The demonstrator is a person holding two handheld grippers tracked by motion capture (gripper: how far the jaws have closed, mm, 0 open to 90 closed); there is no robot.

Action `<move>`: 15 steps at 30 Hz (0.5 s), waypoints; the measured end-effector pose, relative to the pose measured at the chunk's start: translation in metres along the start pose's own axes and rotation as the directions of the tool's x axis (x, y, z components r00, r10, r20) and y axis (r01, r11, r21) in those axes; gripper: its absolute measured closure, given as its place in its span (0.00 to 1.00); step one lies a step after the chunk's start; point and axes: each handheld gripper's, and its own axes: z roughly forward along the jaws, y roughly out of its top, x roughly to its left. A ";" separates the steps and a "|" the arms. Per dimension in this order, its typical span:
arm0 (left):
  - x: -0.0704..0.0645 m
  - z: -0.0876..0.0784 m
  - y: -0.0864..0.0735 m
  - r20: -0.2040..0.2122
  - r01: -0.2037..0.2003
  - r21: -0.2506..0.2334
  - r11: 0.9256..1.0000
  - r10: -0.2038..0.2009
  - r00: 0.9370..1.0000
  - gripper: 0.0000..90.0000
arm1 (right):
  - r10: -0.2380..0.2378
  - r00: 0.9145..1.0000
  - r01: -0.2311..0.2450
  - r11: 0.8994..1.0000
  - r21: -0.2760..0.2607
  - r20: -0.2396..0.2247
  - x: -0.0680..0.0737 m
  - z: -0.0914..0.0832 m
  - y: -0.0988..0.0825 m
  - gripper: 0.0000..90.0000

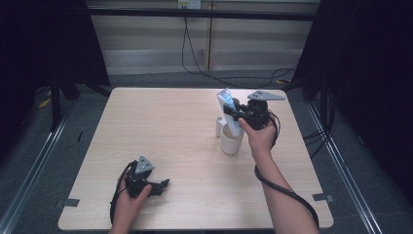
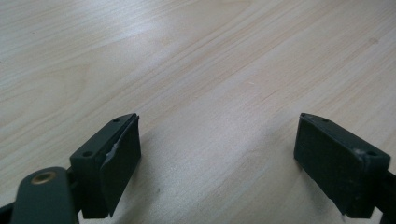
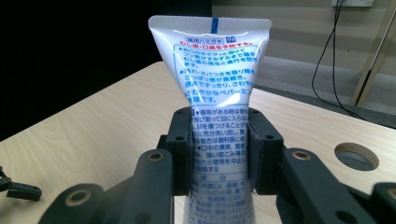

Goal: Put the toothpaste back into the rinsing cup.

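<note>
1 tube (image 3: 212, 84) in right gripper (image 3: 219, 154), 1 cup (image 1: 232, 140), 1 cap (image 1: 219, 126).

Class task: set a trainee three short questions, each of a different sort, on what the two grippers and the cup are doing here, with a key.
1. True or false: the left gripper holds the tube.
2. What does the right gripper clamp? A) white toothpaste tube B) spoon C) cloth
3. Fill in: the tube's lower end hangs over the white ____.

Key:
1. False; its jaws stand open over bare table.
2. A
3. cup
</note>
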 end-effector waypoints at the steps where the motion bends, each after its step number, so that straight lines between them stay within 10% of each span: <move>1: 0.000 0.000 0.000 0.002 0.000 -0.001 1.000 0.000 1.000 0.16 | 0.000 1.000 0.000 1.000 0.004 0.002 0.000 0.000 -0.001 0.74; 15: 0.000 0.000 0.000 0.002 -0.001 -0.003 1.000 0.001 1.000 0.16 | 0.001 1.000 -0.001 1.000 -0.001 0.017 -0.006 0.004 -0.007 0.74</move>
